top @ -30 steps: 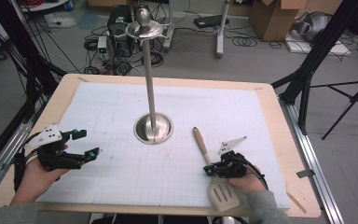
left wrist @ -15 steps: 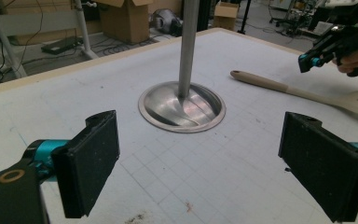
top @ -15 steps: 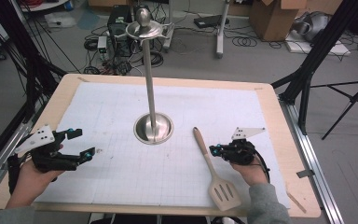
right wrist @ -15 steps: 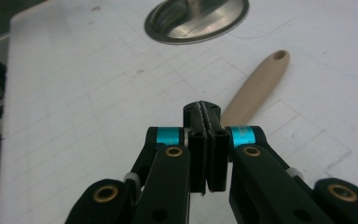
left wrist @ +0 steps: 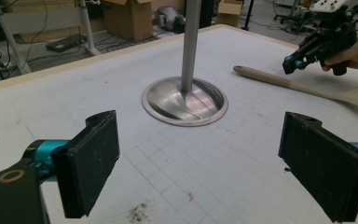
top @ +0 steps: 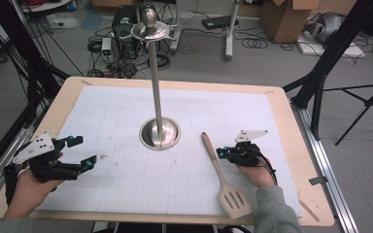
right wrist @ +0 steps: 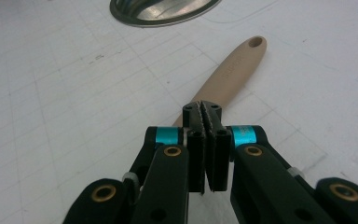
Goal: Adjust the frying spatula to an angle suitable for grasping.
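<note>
The right gripper (right wrist: 206,114) has its two black jaws pressed flat together with nothing between them. In the right gripper view the closed tips sit just above the tan handle of a wooden slotted spatula (right wrist: 233,67), which runs on ahead to its rounded end with a small hang hole. From the high view, this right gripper (top: 222,154) is just beside the spatula (top: 222,177), its tips at the right side of the handle; whether they touch the wood cannot be told. The spatula lies flat on the white gridded mat (top: 126,174), handle pointing toward the middle of the table and the slotted blade near the front edge, close to the person's grey sleeve (top: 272,208).

The left gripper (left wrist: 205,154) stands wide open, its dark pads far apart and holding nothing, with bare mat between them. In the high view the left gripper (top: 80,154) is at the left side of the mat, well apart from the spatula, held in the person's hand and pointing toward the centre.

Between the two grippers, farther back, a polished metal stand (top: 159,132) rests on the mat: a round dished base with a thin upright pole that carries a small disc and knob on top. The wooden tabletop (top: 291,121) frames the mat.
</note>
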A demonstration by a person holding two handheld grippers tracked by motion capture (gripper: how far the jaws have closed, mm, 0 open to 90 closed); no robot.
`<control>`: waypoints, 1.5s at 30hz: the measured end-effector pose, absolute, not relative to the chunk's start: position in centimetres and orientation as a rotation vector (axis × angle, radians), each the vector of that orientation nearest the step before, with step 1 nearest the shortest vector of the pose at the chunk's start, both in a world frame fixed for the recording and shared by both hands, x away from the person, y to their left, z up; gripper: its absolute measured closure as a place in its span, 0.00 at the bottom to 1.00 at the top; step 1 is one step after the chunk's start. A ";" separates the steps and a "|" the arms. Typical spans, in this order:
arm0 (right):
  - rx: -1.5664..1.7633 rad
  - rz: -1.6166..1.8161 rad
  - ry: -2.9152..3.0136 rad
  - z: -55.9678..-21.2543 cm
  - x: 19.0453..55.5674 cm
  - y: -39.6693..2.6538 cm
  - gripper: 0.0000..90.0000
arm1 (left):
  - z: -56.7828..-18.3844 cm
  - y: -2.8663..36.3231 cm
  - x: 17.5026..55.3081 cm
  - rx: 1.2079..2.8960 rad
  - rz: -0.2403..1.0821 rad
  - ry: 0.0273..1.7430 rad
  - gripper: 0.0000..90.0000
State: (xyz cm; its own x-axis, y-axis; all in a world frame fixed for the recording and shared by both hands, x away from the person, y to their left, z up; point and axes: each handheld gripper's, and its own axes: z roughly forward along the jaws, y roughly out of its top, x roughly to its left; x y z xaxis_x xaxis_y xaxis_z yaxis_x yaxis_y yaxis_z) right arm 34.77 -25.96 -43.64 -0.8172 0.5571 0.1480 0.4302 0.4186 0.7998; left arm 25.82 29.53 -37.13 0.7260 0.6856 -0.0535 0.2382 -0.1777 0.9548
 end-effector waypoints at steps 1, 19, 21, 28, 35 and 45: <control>0.887 1.359 2.525 -43.6 34.9 -26.0 0.99 | -37.2 29.5 25.8 1.748 0.471 0.737 0.14; 0.858 1.205 2.637 -44.3 36.0 -24.7 0.99 | -37.5 30.0 25.6 1.757 0.473 0.759 0.14; 0.853 1.204 2.649 -44.2 36.2 -24.6 0.99 | -37.5 30.1 25.5 1.757 0.472 0.765 0.14; 0.840 1.233 2.665 -44.4 36.5 -24.1 0.99 | -37.7 30.3 25.2 1.758 0.474 0.775 0.14; 0.788 1.226 2.705 -44.1 36.8 -22.8 0.99 | -37.6 30.7 24.9 1.749 0.490 0.788 0.14; 0.738 1.215 2.726 -44.1 37.0 -22.0 1.00 | -37.6 31.1 24.5 1.752 0.500 0.795 0.14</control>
